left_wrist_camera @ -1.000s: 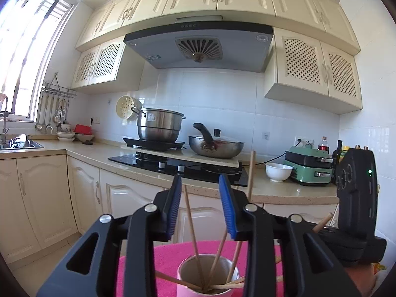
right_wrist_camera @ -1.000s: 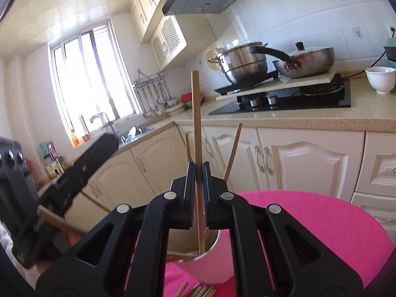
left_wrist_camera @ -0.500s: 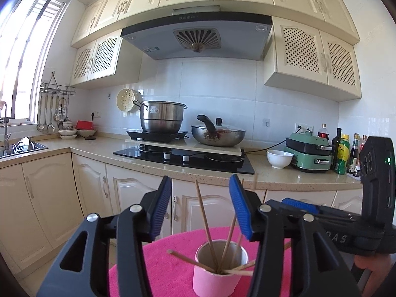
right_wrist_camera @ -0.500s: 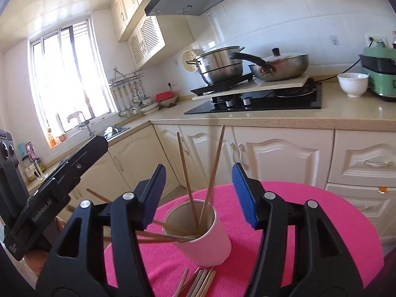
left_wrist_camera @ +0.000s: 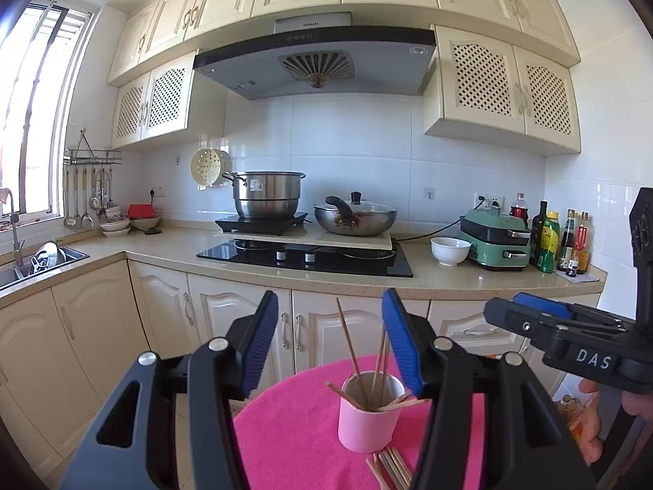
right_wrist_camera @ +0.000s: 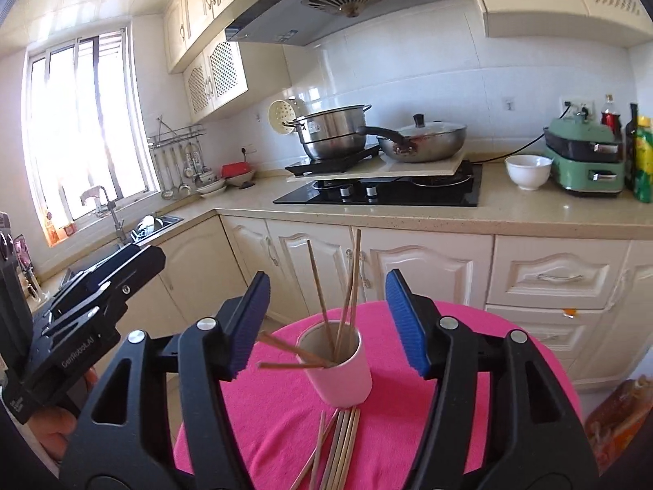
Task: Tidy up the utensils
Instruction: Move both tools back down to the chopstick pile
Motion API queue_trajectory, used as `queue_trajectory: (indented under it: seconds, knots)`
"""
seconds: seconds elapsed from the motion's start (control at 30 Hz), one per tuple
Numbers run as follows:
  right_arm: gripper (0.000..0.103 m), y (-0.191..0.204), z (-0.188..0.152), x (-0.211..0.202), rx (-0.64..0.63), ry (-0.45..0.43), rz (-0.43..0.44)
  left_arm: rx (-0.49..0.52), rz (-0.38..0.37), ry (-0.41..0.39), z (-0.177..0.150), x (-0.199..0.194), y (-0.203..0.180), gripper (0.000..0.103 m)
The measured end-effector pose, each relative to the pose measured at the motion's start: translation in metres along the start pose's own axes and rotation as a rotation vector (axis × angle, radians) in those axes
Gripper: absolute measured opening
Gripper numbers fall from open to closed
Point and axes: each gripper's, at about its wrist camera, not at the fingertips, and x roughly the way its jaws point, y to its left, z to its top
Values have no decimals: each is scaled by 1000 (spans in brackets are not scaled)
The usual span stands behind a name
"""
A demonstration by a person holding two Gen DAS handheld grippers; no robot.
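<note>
In a sunlit kitchen, a pink-covered desk point(right_wrist_camera: 469, 351) holds a cup point(right_wrist_camera: 340, 367) with several chopsticks point(right_wrist_camera: 351, 281) in — more loose chopsticks point(right_wrist_camera: 340, 445) wait beside it, both tongs point(left_wrist_camera: 332, 343) point(right_wrist_camera: 326, 326) opening, empty.

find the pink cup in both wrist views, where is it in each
Left wrist: pink cup low and right of centre, on the pink cloth, partly behind the right finger.
Right wrist: pink cup low centre, between the open fingers.
Shared landmark: steel pot on the counter behind.

Pink cup point(left_wrist_camera: 368, 424) on magenta cloth point(left_wrist_camera: 294, 428), blue-padded jaws
</note>
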Motion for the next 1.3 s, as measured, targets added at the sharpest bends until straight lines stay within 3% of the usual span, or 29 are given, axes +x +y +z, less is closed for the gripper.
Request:
queue_trajectory:
  seconds: [0.23,0.53,1.3]
  knots:
    - [61,34,-6,-26,-7,51,-24,6,-17,21,7,-39,13,59]
    - [61,55,-38,-39,6,168,-58,15,-64,161,-10,-51,18,61]
    - [61,1,-124,-1,120,459,-174,-35,-146,552,-114,21,0,61]
